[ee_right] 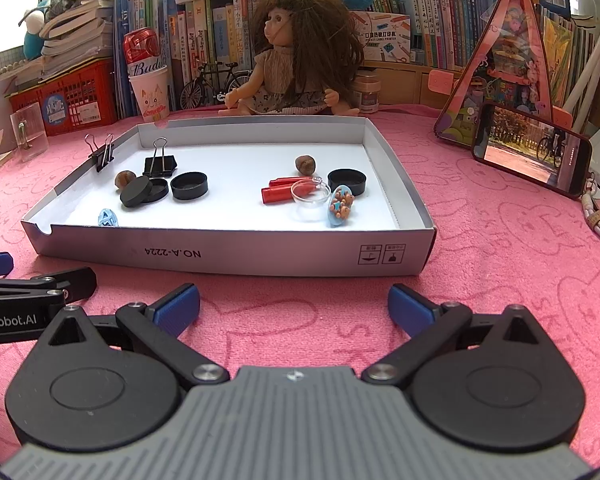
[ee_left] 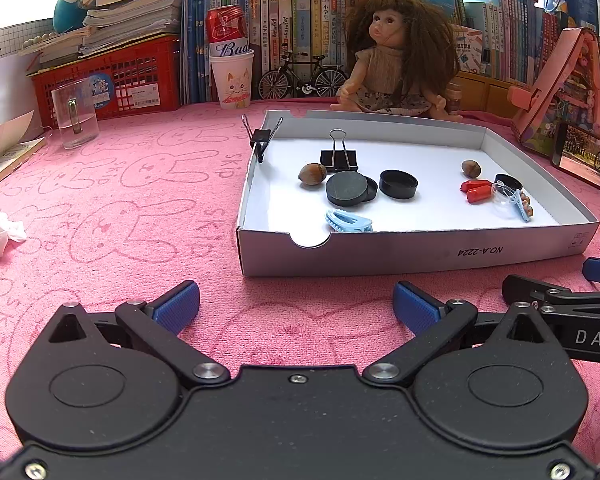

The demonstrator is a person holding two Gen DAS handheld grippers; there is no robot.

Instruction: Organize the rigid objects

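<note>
both grippers, left gripper (ee_left: 296, 300) and right gripper (ee_right: 294, 300), are hovering with fingers spread and empty before the shallow white cardboard tray (ee_right: 236, 246) holding clips, nuts, black round lids (ee_right: 189, 185) and red capsules, so sorting could be starting or done.

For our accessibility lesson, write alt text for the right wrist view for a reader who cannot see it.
A shallow white cardboard tray on a pink towel holds small items: binder clips, black round lids, two nuts, red capsules and a clear dish. The open right gripper sits in front, empty. A doll sits behind, before bookshelves.
</note>
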